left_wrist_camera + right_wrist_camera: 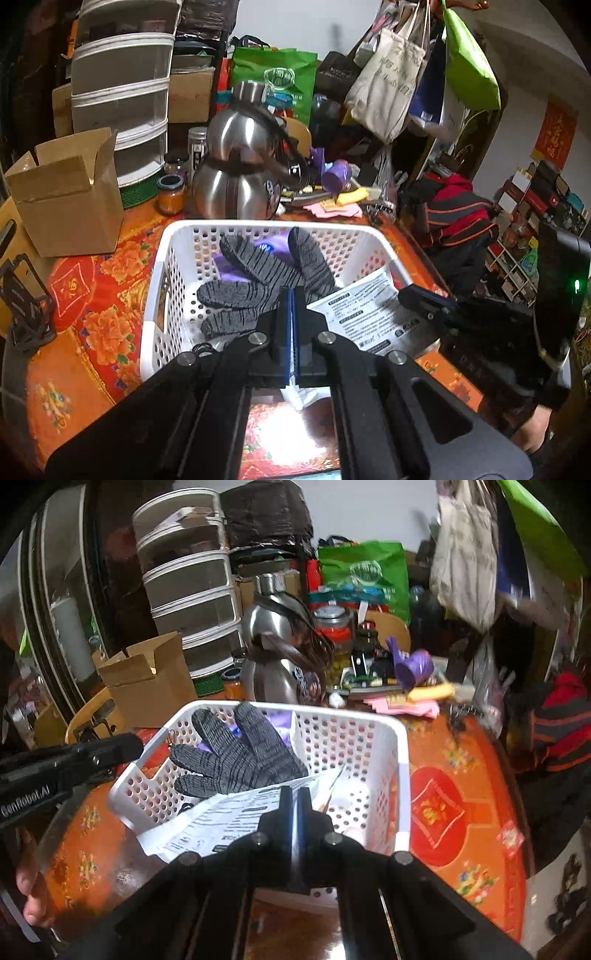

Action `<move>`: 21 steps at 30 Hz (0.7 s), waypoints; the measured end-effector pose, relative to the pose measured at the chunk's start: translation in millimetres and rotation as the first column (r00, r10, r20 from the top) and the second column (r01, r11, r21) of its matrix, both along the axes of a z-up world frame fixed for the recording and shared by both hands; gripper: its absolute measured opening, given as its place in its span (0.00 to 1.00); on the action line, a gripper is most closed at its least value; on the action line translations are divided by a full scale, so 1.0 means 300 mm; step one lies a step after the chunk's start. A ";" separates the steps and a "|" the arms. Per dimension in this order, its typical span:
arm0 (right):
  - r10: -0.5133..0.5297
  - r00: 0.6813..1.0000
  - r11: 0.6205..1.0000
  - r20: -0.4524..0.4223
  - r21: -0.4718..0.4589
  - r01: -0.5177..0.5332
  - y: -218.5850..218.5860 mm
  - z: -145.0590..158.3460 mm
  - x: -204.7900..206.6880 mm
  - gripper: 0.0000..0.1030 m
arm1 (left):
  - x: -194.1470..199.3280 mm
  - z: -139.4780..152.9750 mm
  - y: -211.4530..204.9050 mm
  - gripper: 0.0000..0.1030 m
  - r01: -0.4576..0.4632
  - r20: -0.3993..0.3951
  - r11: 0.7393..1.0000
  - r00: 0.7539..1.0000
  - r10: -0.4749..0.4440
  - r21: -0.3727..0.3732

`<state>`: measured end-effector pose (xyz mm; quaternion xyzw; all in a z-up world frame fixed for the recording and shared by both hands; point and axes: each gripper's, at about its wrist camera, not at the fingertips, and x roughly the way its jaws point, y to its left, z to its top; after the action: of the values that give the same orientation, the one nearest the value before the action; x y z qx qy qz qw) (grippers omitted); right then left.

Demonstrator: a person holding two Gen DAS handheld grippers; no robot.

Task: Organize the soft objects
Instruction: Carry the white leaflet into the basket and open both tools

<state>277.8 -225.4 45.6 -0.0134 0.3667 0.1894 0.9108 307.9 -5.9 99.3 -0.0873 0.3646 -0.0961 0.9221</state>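
The surface [92, 314] wears an orange-red cloth printed with flowers and gold emblems, and it is crowded along its far edge. A white perforated basket [177, 280] sits near the front edge; inside lies a grey striped knit glove [258, 280], fingers spread toward the basket's left wall, over something purple [229, 266]. A printed white packet [369, 310] leans over the basket's near right rim. The left tongs [293, 295] are closed tight, pads together, with a scrap of white showing beneath them; whether they pinch the packet cannot be told. The right tongs [294, 794] are likewise closed, tips at the packet's edge over the near rim, and a firm grip cannot be confirmed. Behind the basket stands a steel gourd-shaped flask [236, 166] with a dark strap, an open cardboard box [66, 199] toward the left edge, an orange-filled jar [170, 195], and a stack of clear drawers [122, 92]. Farther right lie pink paper [332, 210] and a purple item [334, 173]. The room beyond is packed: a green shopping bag [273, 74], canvas totes [388, 81] hanging, a red and black jacket [454, 210], and shelves [528, 229] against the right wall.
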 end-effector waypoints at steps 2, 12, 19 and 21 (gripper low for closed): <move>-0.018 1.000 1.000 -0.007 -0.012 0.018 -0.004 -0.019 0.002 0.01 | 0.015 -0.033 0.011 0.00 -0.006 -0.022 1.000 1.000 0.006 0.001; -0.025 0.999 0.997 0.020 -0.073 0.026 0.025 -0.022 -0.018 0.01 | 0.014 -0.159 0.016 0.00 -0.009 -0.075 1.000 0.997 0.009 -0.004; -0.050 0.999 0.997 0.007 -0.052 0.051 -0.008 -0.034 0.005 0.68 | 0.004 -0.161 0.030 0.00 -0.020 -0.079 1.000 0.997 0.019 -0.010; -0.056 0.998 0.998 0.017 -0.038 0.056 -0.020 -0.026 -0.004 0.68 | -0.005 -0.156 0.032 0.00 -0.017 -0.077 1.000 0.997 0.016 -0.013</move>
<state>276.6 -231.2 37.7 -0.0223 0.3634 0.1565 0.9181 306.4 3.8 52.6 -0.1003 0.3983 -0.0877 0.9075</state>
